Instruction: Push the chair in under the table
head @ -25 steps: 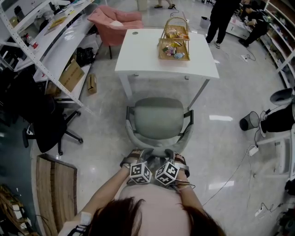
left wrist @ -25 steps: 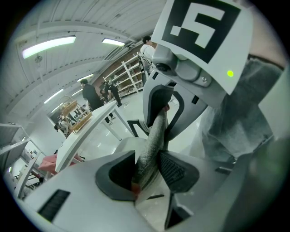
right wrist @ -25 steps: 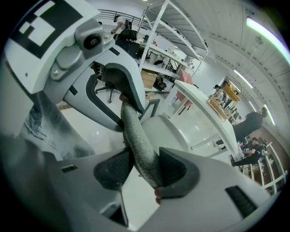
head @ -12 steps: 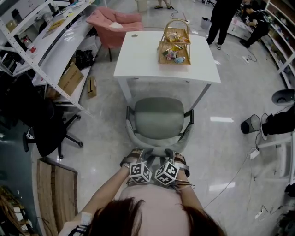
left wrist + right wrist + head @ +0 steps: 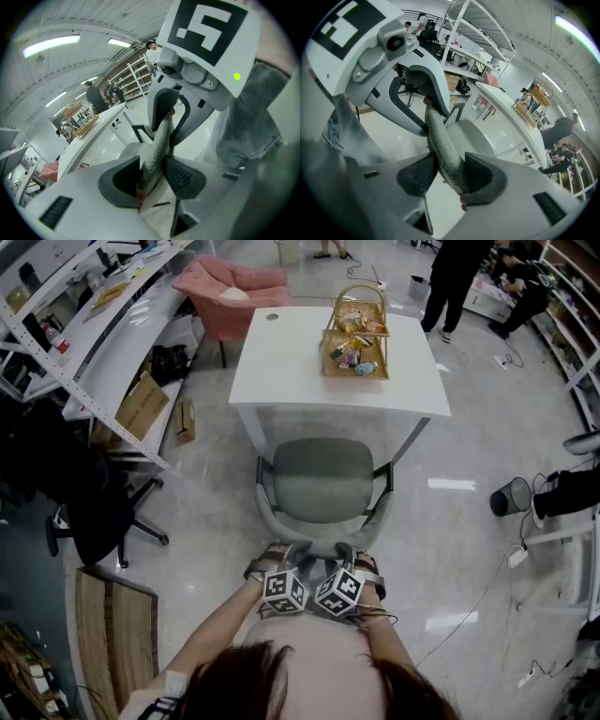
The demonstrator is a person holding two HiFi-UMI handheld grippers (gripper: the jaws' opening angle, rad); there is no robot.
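Note:
A grey-green chair (image 5: 323, 479) with black armrests faces the white table (image 5: 286, 367), its seat front just below the table's near edge. My left gripper (image 5: 281, 549) and right gripper (image 5: 347, 551) sit side by side on the top edge of the backrest. In the left gripper view the left gripper (image 5: 152, 176) is shut on the padded backrest edge (image 5: 158, 140), pads pressing both sides. In the right gripper view the right gripper (image 5: 446, 173) clamps the same edge (image 5: 439, 136). Each view also shows the other gripper's marker cube close by.
A wicker basket (image 5: 354, 334) of snacks stands on the table. A pink armchair (image 5: 239, 287) is behind the table. A black office chair (image 5: 94, 512) and shelving are at the left, a wooden board (image 5: 112, 624) at lower left, a bin (image 5: 511, 495) and cables at the right, people (image 5: 450, 277) far back.
The chair and both grippers have moved forward together; the table now sits closer, its near edge nearly over the seat front. Both grips are unchanged.

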